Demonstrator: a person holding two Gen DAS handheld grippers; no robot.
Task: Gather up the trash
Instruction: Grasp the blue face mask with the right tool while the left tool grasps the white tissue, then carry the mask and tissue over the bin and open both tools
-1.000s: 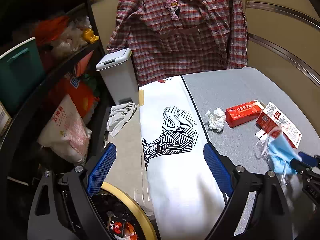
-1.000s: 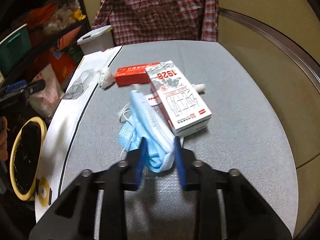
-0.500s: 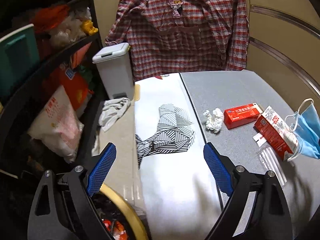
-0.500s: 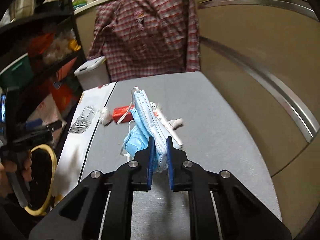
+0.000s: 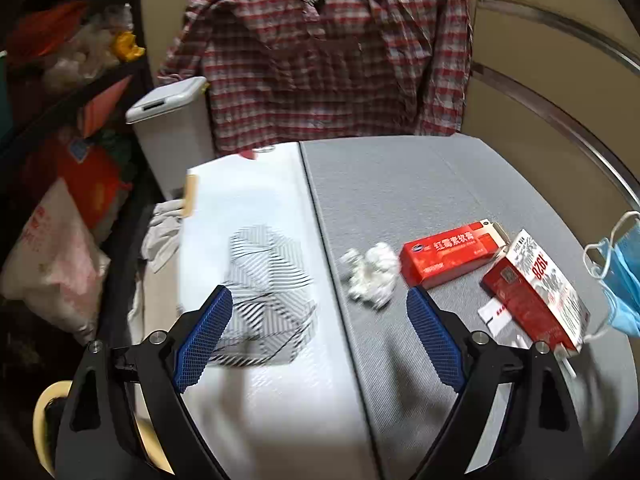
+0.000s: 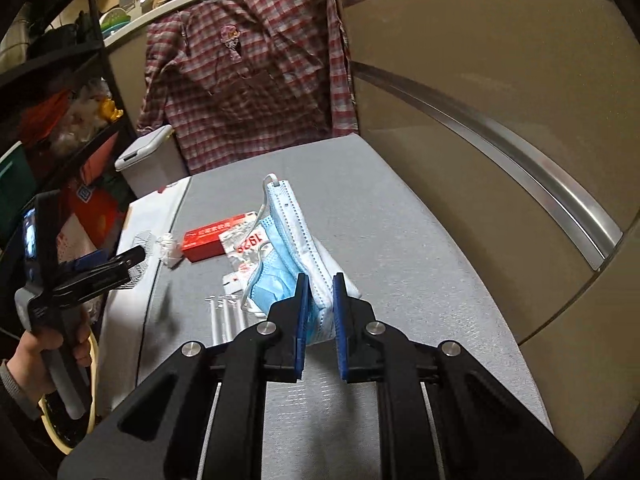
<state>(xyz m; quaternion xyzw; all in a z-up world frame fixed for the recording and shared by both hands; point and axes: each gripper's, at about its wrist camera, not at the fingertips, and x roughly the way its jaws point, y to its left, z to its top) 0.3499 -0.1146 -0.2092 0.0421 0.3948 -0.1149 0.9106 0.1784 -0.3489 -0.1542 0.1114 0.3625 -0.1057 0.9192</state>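
Note:
My right gripper (image 6: pixel 321 280) is shut on a bunch of blue face masks (image 6: pixel 292 224), held above the grey table (image 6: pixel 400 260); the masks (image 5: pixel 624 276) hang at the right edge of the left wrist view. On the table lie a crumpled white tissue (image 5: pixel 370 276), a long red box (image 5: pixel 448 252) and a red-and-white box (image 5: pixel 536 292). My left gripper (image 5: pixel 318 294) hovers just short of the tissue. Its jaws are closing, still wide, with nothing between them. A clear plastic wrapper (image 6: pixel 226 316) lies near the boxes.
A yellow-rimmed bin (image 5: pixel 40 412) sits low at the left beside the table. A white sheet with a striped print (image 5: pixel 260 280) covers the table's left part. Behind stand a white lidded bin (image 5: pixel 168 120), a plaid shirt (image 5: pixel 328 60) and cluttered black shelves (image 5: pixel 60 80).
The right gripper shut on the masks and lifted them off the table. The left gripper moved from over the bin toward the tissue and boxes.

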